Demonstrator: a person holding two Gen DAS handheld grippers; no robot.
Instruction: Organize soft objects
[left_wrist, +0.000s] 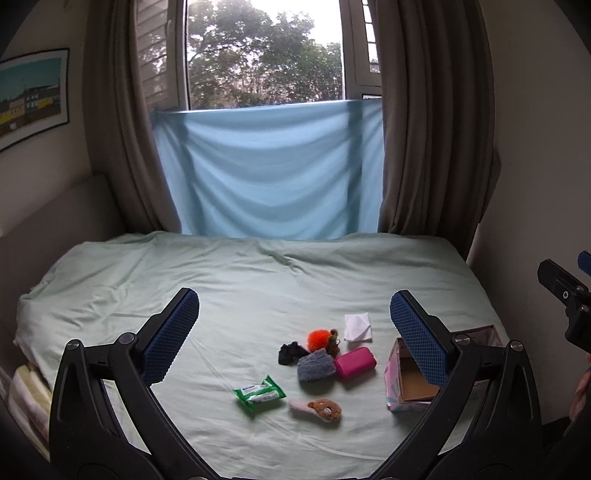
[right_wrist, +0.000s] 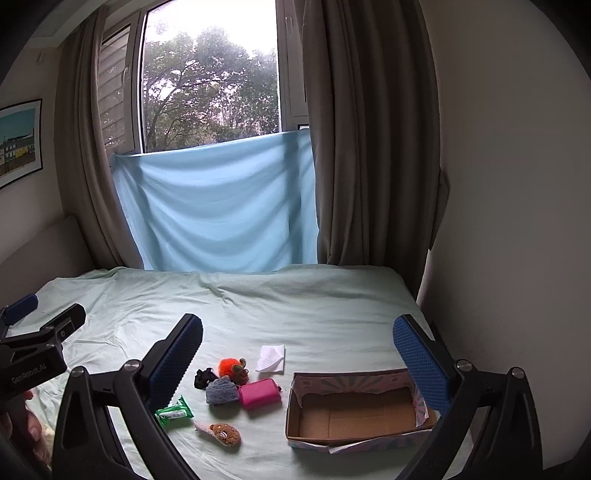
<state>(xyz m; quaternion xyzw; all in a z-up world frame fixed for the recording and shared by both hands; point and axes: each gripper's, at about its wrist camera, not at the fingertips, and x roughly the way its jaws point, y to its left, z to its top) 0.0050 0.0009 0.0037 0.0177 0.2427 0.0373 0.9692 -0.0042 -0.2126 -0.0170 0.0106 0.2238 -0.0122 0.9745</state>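
1. The only clear writing is "GenRobot.AI" on the body of the left claw (right_wrist: 37, 321) as seen from the right wrist view. The green wipes packet (left_wrist: 259, 393) carries a white label, too small to read.
2. The left claw (left_wrist: 293, 308) hangs above the bed (left_wrist: 258, 269) with its 2 blue-padded fingers spread wide and nothing between them.
3. The soft things lie in a loose cluster on the pale green sheet, left of the box. The green wipes packet lies furthest left, apart from the rest.
4. Next comes a black fabric piece (left_wrist: 290, 352), with an orange pompom (left_wrist: 318, 339) just behind it and a small brown figure (left_wrist: 334, 341) touching the pompom.
5. A grey knitted piece (left_wrist: 316, 365) sits against a pink pouch (left_wrist: 355, 362). In front of them lies a bear-faced plush (left_wrist: 318, 407) on its side.
6. A white folded tissue (left_wrist: 357, 326) lies behind the pouch, apart from it.
7. The cardboard box (right_wrist: 354, 439) stands open on the bed to the right of the cluster, with a patterned pink and blue outside and a plain brown floor; none of the soft things are in it.
8. The right claw (right_wrist: 297, 334) hovers over the bed near the box, fingers released and far apart, gripping nothing.
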